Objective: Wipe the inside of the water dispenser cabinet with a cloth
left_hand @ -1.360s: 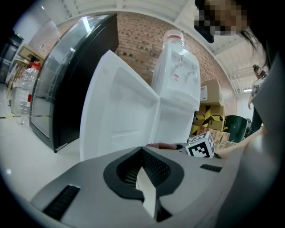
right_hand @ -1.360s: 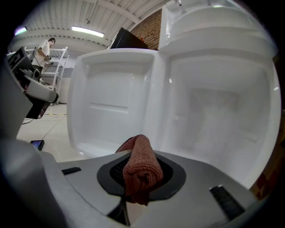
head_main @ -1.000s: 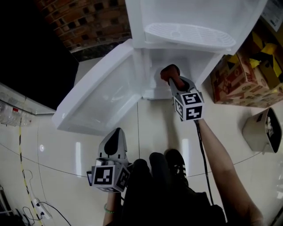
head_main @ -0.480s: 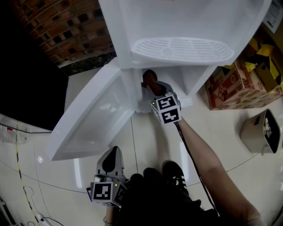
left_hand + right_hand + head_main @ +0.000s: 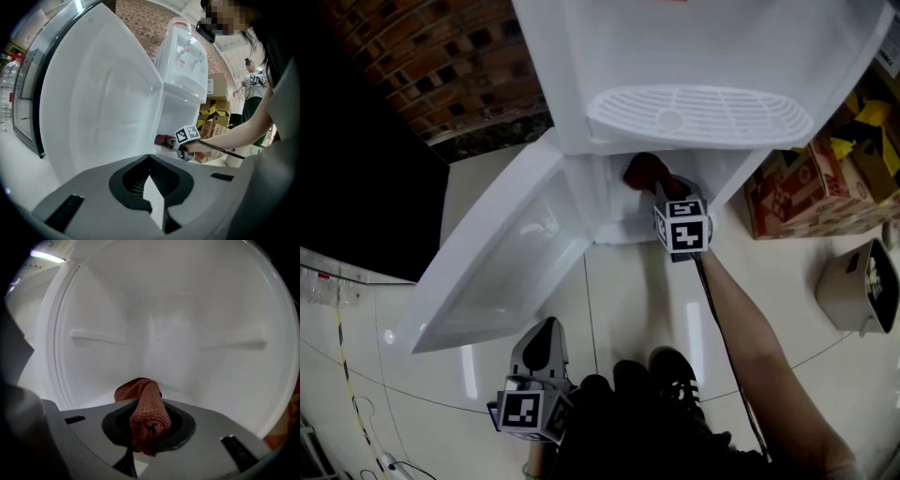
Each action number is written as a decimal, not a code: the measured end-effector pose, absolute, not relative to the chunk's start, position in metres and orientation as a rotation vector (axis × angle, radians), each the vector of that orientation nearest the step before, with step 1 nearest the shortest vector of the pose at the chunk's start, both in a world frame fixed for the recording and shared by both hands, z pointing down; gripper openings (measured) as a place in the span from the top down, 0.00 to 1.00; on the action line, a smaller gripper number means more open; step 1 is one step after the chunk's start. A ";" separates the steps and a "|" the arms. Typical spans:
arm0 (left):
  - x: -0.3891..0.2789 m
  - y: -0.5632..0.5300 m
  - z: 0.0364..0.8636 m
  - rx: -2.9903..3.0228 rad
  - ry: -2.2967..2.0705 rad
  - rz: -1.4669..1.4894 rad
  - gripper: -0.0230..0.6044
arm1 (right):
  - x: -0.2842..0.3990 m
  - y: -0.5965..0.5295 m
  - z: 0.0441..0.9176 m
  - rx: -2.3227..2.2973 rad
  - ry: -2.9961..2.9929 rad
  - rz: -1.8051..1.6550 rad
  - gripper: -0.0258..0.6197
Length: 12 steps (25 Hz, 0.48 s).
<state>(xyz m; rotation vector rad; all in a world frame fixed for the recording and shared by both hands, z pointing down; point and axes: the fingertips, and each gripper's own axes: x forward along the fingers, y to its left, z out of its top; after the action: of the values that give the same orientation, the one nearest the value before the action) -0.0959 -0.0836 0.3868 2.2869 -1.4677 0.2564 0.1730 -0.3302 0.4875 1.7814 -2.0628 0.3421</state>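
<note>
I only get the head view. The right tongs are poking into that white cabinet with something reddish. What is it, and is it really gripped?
Observer: The right gripper view shows a rolled reddish-brown cloth clamped between the right tongs, its free end toward the back wall.
Visitor: Anything stored inside?
Observer: That view shows only bare white walls, with a shelf ledge on each side.
Visitor: And the other hand's pair?
Observer: The left gripper view shows the left tongs shut on nothing, facing the open door.
</note>
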 end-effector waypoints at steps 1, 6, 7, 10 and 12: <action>-0.096 -0.083 0.387 2.287 -1.467 0.255 0.97 | 0.184 -0.328 0.488 1.813 -2.030 0.357 0.84; -0.093 -0.082 0.385 2.289 -1.466 0.250 0.97 | 0.212 -0.317 0.480 1.943 -1.919 0.409 0.84; -0.093 -0.082 0.385 2.290 -1.466 0.249 0.97 | 0.216 -0.315 0.478 1.969 -1.896 0.417 0.84; -0.096 -0.083 0.384 2.288 -1.473 0.244 0.97 | 0.222 -0.311 0.479 2.007 -1.850 0.423 0.84; -0.097 -0.083 0.384 2.284 -1.478 0.243 0.97 | 0.220 -0.311 0.477 2.003 -1.865 0.418 0.84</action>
<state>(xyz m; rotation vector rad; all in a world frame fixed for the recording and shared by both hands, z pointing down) -0.0971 -0.0831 0.3842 2.2842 -1.4779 0.2431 0.2197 -0.3106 0.4767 2.0033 -1.8649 0.4182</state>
